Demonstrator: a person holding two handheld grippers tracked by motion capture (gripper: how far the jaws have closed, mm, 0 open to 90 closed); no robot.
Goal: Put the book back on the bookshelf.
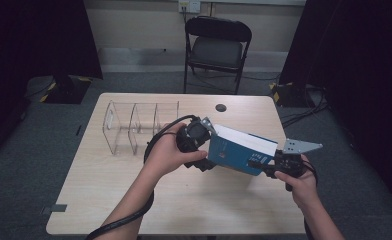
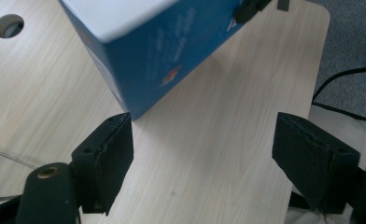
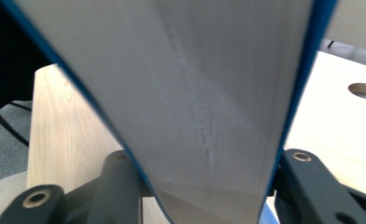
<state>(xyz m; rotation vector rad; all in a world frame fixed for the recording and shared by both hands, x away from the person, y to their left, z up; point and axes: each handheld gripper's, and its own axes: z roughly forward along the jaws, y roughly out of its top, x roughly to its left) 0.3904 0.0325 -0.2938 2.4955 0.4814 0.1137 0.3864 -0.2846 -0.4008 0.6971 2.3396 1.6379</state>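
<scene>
We see a thick blue book (image 1: 241, 150) with a white page block, held above the wooden table (image 1: 134, 200) near its right side, tilted. White print and a small orange mark show on its blue cover (image 2: 172, 56) in the left gripper view. Right gripper (image 1: 266, 169) clamps the book, jaws closed against both covers, pages (image 3: 195, 93) between them. Left gripper (image 2: 202, 154) is wide open, holding nothing, just beside the book's near corner. Clear plastic divider rack (image 1: 134, 125) stands at the table's far left.
</scene>
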